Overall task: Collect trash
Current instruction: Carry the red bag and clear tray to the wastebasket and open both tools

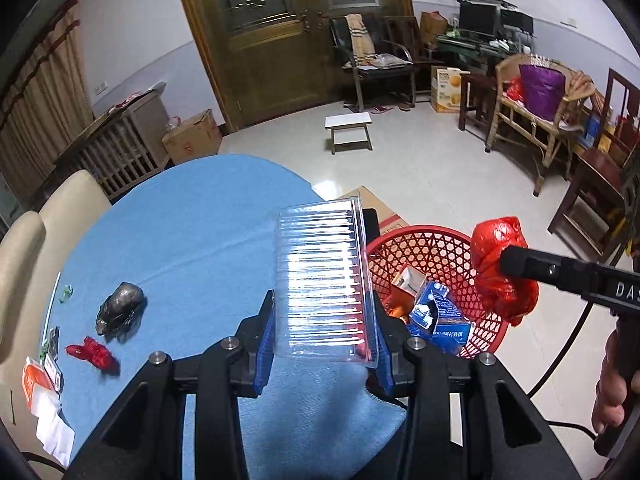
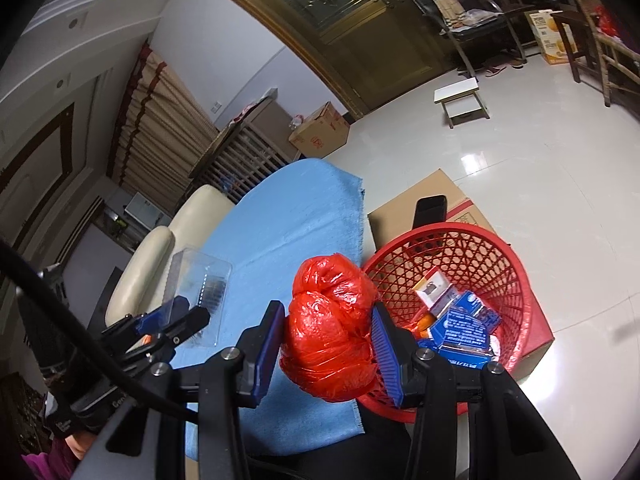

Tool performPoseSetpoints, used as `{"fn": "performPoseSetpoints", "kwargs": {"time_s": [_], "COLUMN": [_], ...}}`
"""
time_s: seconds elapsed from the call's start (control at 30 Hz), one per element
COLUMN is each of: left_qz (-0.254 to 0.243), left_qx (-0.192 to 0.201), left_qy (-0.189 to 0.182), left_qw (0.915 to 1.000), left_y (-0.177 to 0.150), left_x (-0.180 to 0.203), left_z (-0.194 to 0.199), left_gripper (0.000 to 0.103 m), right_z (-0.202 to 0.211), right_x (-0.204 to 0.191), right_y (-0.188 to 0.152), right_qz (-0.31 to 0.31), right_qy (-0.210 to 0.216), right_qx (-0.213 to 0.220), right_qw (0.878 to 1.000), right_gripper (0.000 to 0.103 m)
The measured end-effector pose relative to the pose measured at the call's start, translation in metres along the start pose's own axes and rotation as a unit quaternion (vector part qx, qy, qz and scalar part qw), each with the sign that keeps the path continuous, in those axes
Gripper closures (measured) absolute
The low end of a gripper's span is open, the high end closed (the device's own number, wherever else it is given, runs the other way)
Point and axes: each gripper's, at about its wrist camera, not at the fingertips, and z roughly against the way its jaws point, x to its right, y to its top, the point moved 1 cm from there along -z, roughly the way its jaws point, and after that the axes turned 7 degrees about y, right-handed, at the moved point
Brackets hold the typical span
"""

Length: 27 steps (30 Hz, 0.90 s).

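My left gripper (image 1: 325, 322) is shut on a clear ribbed plastic tray (image 1: 324, 280), held over the table's right edge beside the red mesh basket (image 1: 440, 248). My right gripper (image 2: 327, 326) is shut on a crumpled red plastic bag (image 2: 330, 320), which hangs at the basket's (image 2: 516, 280) near left rim; the bag (image 1: 500, 268) shows in the left wrist view too. Blue and white cartons (image 1: 440, 316) lie inside the basket. On the blue cloth (image 1: 180, 232) lie a dark crumpled wrapper (image 1: 120, 310), a small red scrap (image 1: 94, 354) and orange-white packets (image 1: 40, 392).
The basket stands on a cardboard box (image 2: 432, 196) on the glossy floor. A cream chair (image 2: 160, 256) sits behind the table. Further off are a small white stool (image 1: 348, 130), a brown box (image 1: 192, 136), wooden chairs (image 1: 532, 120) and a double door (image 1: 288, 32).
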Motion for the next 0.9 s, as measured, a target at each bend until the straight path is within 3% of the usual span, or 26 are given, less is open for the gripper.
{"fn": "performPoseSetpoints", "kwargs": {"time_s": [0.9], "left_qz": [-0.042], "left_qx": [-0.009], "left_qy": [-0.008], "left_qw": [0.999], "left_y": [0.006], "left_x": [0.029], "left_z": [-0.006], "left_gripper": [0.06], "right_z": [0.007], "right_x": [0.029], "right_y": [0.005], "right_qz": [-0.043], "right_qy": [0.005], "right_qx": [0.013], "right_qw": [0.999], "right_gripper": [0.056]}}
